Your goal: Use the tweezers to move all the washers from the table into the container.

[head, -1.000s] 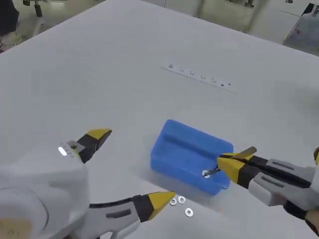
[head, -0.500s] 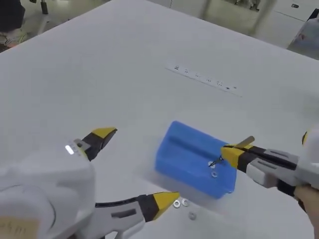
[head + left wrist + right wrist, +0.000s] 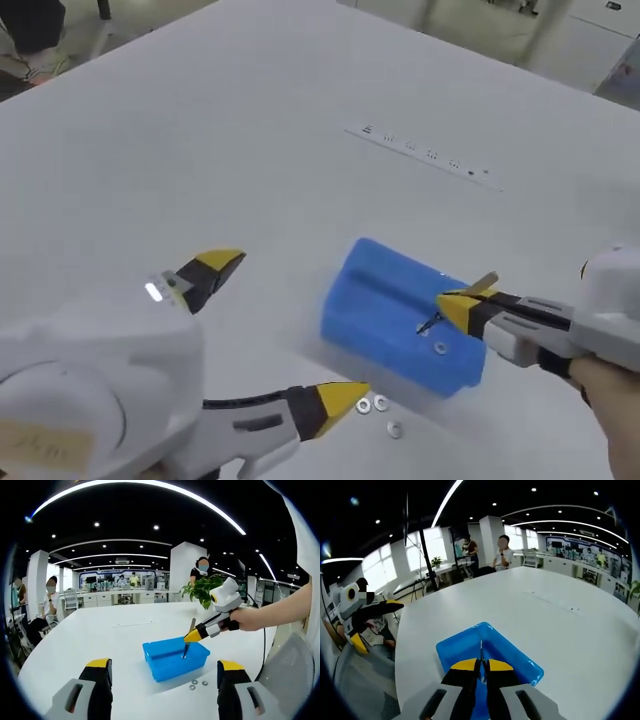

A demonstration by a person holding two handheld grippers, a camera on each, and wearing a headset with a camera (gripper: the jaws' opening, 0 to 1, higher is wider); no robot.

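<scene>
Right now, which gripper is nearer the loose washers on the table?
Left. One jaw tip of the left gripper sits just beside the washers; the right gripper is farther off, above the blue container, holding the tweezers.

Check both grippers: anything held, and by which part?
Right gripper is shut on the thin metal tweezers, about mid-length, tips down in the blue plastic container. Left gripper open, holding nothing.

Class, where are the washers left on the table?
In the head view, three washers lie on the white table just outside the near wall of the blue container, beside one jaw tip of the left gripper.
</scene>
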